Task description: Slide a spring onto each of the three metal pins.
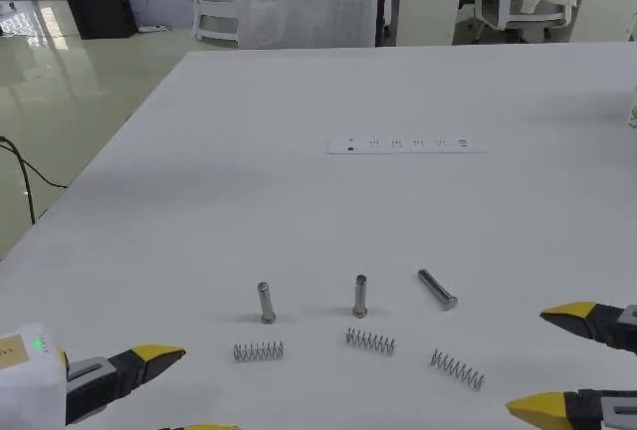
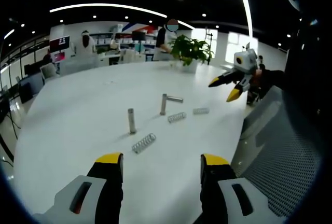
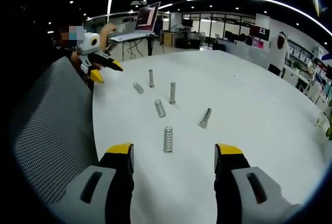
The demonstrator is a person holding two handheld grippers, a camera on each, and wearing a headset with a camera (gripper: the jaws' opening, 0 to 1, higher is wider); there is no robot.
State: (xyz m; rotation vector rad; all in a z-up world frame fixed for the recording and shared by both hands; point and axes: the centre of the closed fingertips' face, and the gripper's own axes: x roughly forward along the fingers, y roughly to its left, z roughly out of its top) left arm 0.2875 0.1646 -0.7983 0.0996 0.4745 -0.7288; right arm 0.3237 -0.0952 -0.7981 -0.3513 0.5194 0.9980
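Note:
Two metal pins stand upright on the white table: the left pin (image 1: 266, 303) (image 2: 132, 121) (image 3: 151, 78) and the middle pin (image 1: 360, 296) (image 2: 163, 105) (image 3: 172, 93). A third pin (image 1: 438, 289) (image 2: 175, 99) (image 3: 205, 117) lies on its side. In front of each pin lies a loose spring: left (image 1: 258, 351) (image 2: 143, 143), middle (image 1: 370, 340) (image 2: 177, 117), right (image 1: 457, 368) (image 3: 168, 138). My left gripper (image 1: 184, 392) (image 2: 162, 159) is open near the table's front left, holding nothing. At the front right my right gripper (image 1: 542, 362) (image 3: 175, 150) is open and holds nothing.
A white power strip (image 1: 406, 144) lies mid-table beyond the pins. Office chairs (image 1: 307, 17) stand past the far edge. A grey mesh chair back (image 2: 280, 156) (image 3: 52, 130) sits close behind the near edge. A potted plant (image 2: 191, 50) stands at one end of the table.

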